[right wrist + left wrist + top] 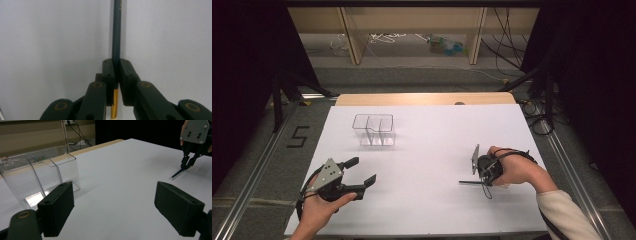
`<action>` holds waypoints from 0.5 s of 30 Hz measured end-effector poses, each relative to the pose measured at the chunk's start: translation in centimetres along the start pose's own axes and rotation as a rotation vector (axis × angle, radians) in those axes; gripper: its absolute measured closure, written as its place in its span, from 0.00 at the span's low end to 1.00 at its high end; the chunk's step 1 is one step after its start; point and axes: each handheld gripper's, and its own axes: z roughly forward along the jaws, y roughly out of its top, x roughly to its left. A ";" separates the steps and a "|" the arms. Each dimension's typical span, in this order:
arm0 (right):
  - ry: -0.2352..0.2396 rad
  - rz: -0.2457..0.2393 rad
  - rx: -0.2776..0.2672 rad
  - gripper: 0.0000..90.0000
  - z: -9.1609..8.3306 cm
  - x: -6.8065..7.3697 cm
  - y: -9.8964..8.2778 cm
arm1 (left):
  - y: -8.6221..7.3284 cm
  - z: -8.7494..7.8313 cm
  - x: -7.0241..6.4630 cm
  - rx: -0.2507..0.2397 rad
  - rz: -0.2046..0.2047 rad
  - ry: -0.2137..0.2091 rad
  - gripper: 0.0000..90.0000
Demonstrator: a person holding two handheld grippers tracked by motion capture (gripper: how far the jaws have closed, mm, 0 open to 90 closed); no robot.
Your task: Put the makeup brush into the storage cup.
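So far the right gripper (pixel 116 72) has clamped a dark pencil (pixel 116 30) near the table's (pixel 432 210) right edge; the left gripper (pixel 115 205) hangs wide open, empty. Likely left: carrying it to the clear box (pixel 373 129) toward the far-left corner.

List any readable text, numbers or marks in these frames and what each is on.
"5": black tape figure on the grey floor left of the table.
Pale print on the dark pencil, clamped in the right tongs, runs off the top edge of the right gripper view; too small and cut off to read.
No print seen on the clear divided box, the left tongs or the grey plate.
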 end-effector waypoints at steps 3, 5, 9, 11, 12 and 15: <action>-0.006 0.003 0.003 0.93 -0.3 0.0 0.1 | 0.0 0.1 0.0 -0.002 0.019 -0.009 0.17; 0.002 0.018 0.004 0.93 -0.5 0.1 0.1 | 0.0 0.2 -0.2 -0.005 -0.002 -0.017 0.18; 0.007 0.014 0.015 0.93 -0.9 0.2 0.4 | 0.1 0.3 -0.4 0.005 0.008 -0.020 0.18; 0.019 -0.002 0.009 0.93 -1.1 0.2 0.7 | 0.1 0.3 -0.6 0.005 0.001 -0.026 0.18; 0.022 0.022 0.022 0.93 -1.1 0.3 0.7 | 0.1 0.3 -0.6 0.006 0.006 -0.027 0.18; 0.025 0.003 0.007 0.93 -1.2 0.2 0.9 | 0.1 0.5 -0.8 0.000 -0.004 -0.039 0.18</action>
